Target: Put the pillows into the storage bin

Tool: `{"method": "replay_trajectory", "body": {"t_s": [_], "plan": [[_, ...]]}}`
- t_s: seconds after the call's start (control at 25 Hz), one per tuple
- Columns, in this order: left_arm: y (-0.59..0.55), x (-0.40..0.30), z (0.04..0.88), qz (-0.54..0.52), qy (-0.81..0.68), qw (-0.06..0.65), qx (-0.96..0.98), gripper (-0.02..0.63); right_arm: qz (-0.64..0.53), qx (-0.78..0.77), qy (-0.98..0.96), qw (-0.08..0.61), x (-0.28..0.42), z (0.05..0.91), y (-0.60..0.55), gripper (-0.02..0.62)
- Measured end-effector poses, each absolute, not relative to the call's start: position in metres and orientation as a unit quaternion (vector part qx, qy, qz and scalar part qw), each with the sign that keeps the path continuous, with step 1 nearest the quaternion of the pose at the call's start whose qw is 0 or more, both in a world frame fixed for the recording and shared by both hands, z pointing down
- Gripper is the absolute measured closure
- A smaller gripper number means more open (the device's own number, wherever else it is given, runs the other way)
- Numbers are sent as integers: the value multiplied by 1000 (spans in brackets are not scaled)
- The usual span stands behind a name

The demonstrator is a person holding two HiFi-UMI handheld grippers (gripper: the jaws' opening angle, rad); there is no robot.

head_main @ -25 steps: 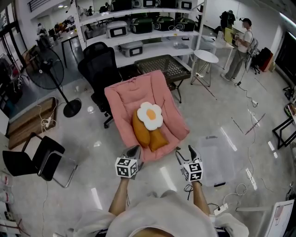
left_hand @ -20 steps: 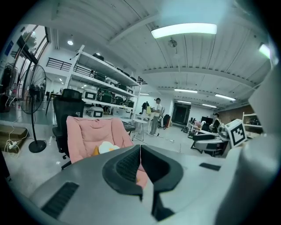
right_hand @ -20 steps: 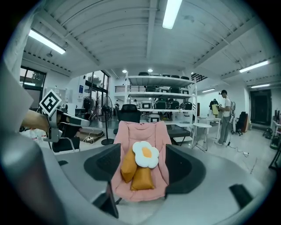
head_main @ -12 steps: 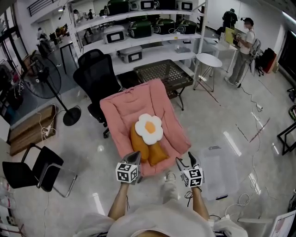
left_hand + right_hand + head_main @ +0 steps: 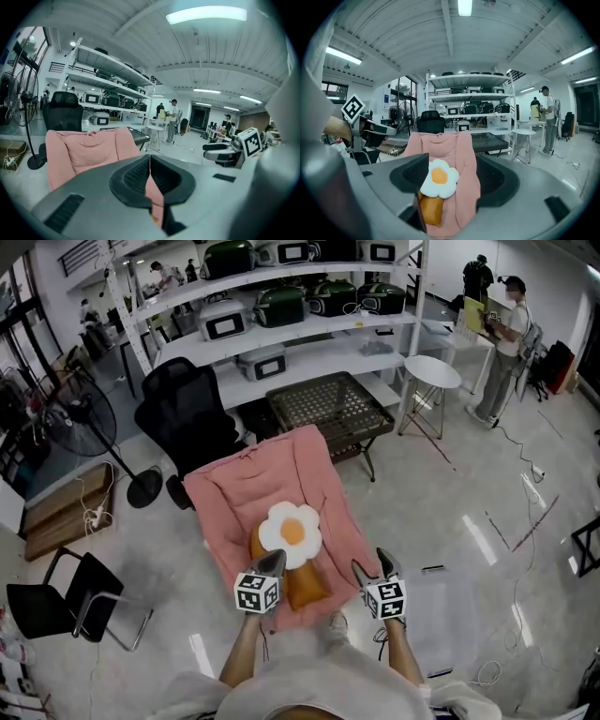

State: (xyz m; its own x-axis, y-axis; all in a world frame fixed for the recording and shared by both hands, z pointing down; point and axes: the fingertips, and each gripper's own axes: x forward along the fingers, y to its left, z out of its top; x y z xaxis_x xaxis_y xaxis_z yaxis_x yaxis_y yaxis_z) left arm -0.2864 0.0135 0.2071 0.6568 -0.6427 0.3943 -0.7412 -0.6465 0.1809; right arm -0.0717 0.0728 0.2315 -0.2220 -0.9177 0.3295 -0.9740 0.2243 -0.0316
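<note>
Since a second ago I've carried both grippers forward, so the pink lounge chair (image 5: 248,498) that sat well ahead has come close in under the head camera, and the jaw tips now reach over its front edge. The left gripper (image 5: 271,562) has its jaws pressed together with nothing between them; only a sliver of pink shows below the seam in its own view. The right gripper (image 5: 369,563) has its jaws standing apart and empty, framing the pillows without touching them. The fried-egg pillow (image 5: 289,533) lies on the chair seat at about 12 o'clock from the left gripper, just beyond its tips, resting on top of the orange pillow (image 5: 307,587), which sticks out below it between the two grippers. The clear storage bin (image 5: 446,620) sits on the floor at roughly 4 o'clock from the right gripper, apart from the chair. A black office chair (image 5: 183,418) stands at 10 o'clock behind the pink one.
</note>
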Motion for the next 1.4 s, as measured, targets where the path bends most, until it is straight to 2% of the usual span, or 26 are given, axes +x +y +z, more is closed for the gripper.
{"method": "replay_trajectory", "body": {"t_s": [0.32, 0.56, 0.76, 1.04, 1.4], "plan": [[-71, -227, 204, 145, -414, 171, 882, 594, 122, 596, -783, 128, -2, 235, -16, 295], [-101, -219, 209, 151, -445, 181, 864, 594, 128, 566, -802, 138, 15, 244, -64, 295], [-107, -255, 221, 156, -490, 193, 836, 594, 134, 522, -830, 143, -15, 263, -95, 295], [-87, -328, 220, 145, -562, 205, 788, 594, 122, 439, -878, 148, -95, 261, -121, 295], [-68, -389, 242, 127, -600, 235, 754, 594, 122, 368, -905, 177, -181, 278, -133, 295]]}}
